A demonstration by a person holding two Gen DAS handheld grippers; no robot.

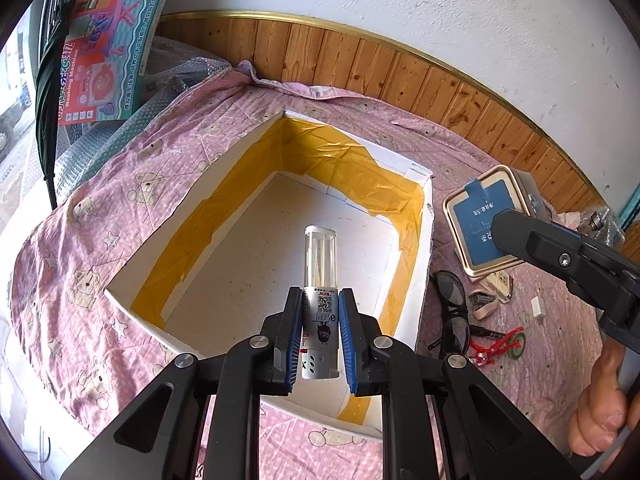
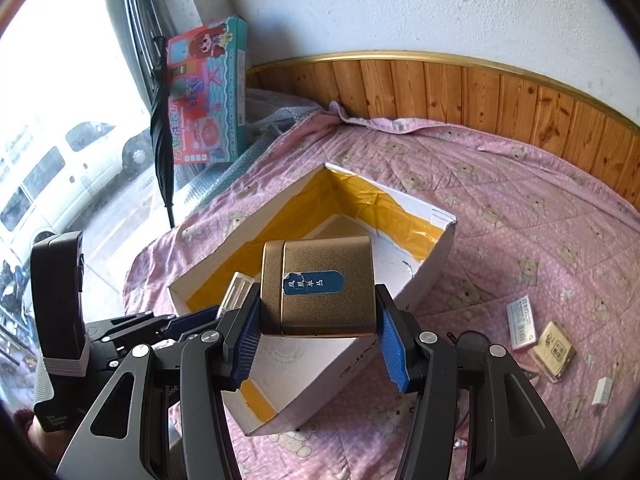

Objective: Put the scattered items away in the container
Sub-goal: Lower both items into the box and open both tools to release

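An open white box (image 1: pixel 132 304) (image 2: pixel 424 280) lined with yellow tape sits on a pink bear-print cloth. My left gripper (image 1: pixel 320 332) is shut on a silver spray bottle (image 1: pixel 319 276) with a clear cap, held above the box's inside; its cap (image 2: pixel 237 289) shows in the right wrist view. My right gripper (image 2: pixel 318 320) is shut on a gold tin (image 2: pixel 320 286) (image 1: pixel 486 216) with a blue label, held over the box's near right side.
Sunglasses (image 1: pixel 454 312), a red toy (image 1: pixel 498 346) and a small white piece (image 1: pixel 537 308) lie right of the box. Small packets (image 2: pixel 522 322) (image 2: pixel 554 350) and a white block (image 2: pixel 602 392) lie on the cloth. A toy carton (image 2: pixel 208 92) and an umbrella (image 2: pixel 162 128) stand at the far left.
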